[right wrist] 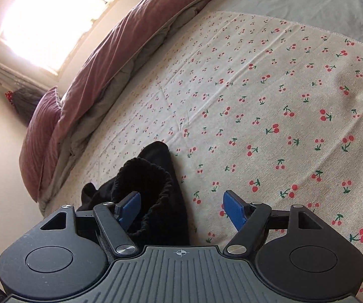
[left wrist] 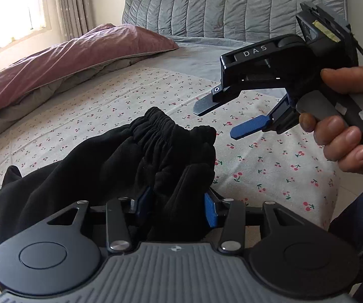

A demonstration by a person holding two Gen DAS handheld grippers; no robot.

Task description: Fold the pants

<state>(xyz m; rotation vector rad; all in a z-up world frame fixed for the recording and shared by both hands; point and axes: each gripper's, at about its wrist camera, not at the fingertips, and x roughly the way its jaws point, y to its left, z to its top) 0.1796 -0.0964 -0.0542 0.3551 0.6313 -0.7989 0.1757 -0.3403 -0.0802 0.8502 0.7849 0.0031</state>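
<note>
Clearly, the black pants (left wrist: 120,166) are seen bunched on the cherry-print bed sheet (left wrist: 270,166), at the near left, with the elastic waistband (left wrist: 161,123) turned toward the far side. A fold of the dark cloth is bracketed by the left tongs (left wrist: 176,202), but whether the blue pads (left wrist: 210,213) press it cannot be told. The right tongs (left wrist: 232,116) are held spread and empty just right of the waistband, in a hand (left wrist: 345,123). For a tidy fold, the waistband should probably be pinched at its right corner, the cloth lifted and shaken flat, and the legs laid together before anything is doubled over.
</note>
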